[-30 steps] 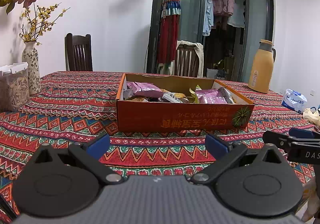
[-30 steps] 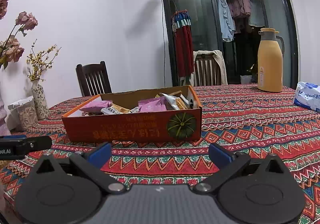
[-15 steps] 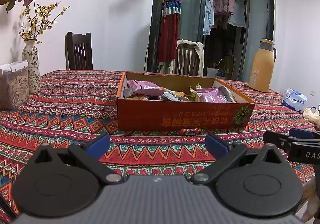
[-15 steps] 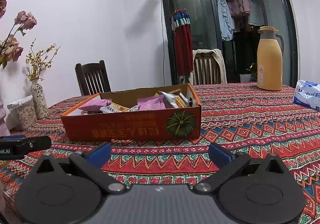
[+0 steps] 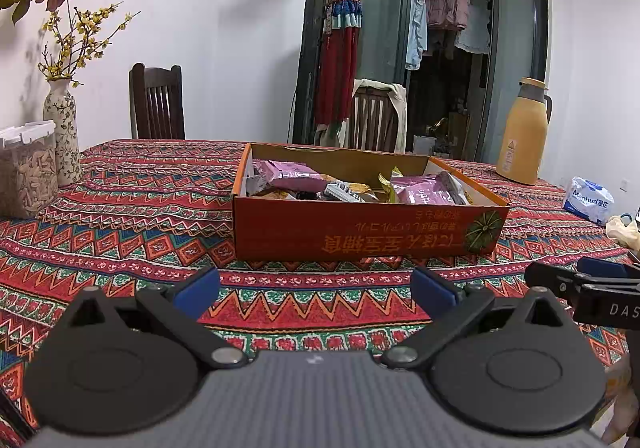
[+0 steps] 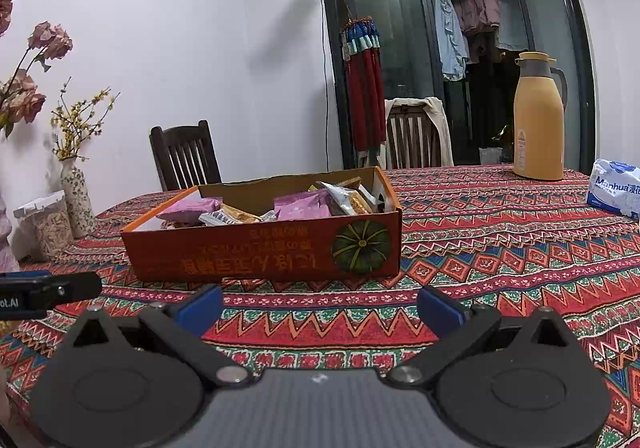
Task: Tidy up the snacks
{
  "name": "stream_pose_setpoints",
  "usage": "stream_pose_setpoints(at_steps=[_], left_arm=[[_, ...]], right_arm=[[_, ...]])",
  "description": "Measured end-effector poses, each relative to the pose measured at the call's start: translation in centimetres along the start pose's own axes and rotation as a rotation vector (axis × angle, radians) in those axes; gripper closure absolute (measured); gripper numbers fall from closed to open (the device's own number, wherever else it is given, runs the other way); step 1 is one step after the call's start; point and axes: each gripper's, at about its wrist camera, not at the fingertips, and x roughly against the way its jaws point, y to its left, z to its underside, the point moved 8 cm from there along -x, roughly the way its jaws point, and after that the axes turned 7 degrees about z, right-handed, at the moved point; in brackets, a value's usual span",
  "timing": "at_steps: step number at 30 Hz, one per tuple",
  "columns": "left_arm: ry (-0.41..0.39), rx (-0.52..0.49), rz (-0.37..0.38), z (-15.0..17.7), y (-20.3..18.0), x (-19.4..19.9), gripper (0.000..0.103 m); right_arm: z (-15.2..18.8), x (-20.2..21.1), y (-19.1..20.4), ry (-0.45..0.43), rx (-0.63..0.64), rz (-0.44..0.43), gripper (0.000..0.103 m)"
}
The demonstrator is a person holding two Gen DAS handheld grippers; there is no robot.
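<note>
My two wrist views look low across the tablecloth (image 5: 120, 216), side by side, sharing the snack box (image 5: 360, 236) ahead.

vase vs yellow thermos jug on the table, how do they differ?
The vase is slim, floral-patterned and holds yellow-flowered branches; the thermos jug is broad, plain yellow, lidded, with a handle. The vase stands at the table's left side beside a clear container, the jug far right. Both stand upright.

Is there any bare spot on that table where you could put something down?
Yes. The patterned cloth is bare between the snack box and the jar with the vase. Another bare stretch lies between the box, the yellow flask and the tissue pack. The box itself is crowded with packets.
</note>
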Motion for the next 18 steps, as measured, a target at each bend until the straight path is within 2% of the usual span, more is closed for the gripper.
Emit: stream_pose_setpoints(at_steps=[18], left_arm=[[-0.007, 0.006, 0.004, -0.23, 0.08, 0.04, 0.000]], right_arm=[[0.22, -0.30, 0.08, 0.009, -0.001, 0.000, 0.000]])
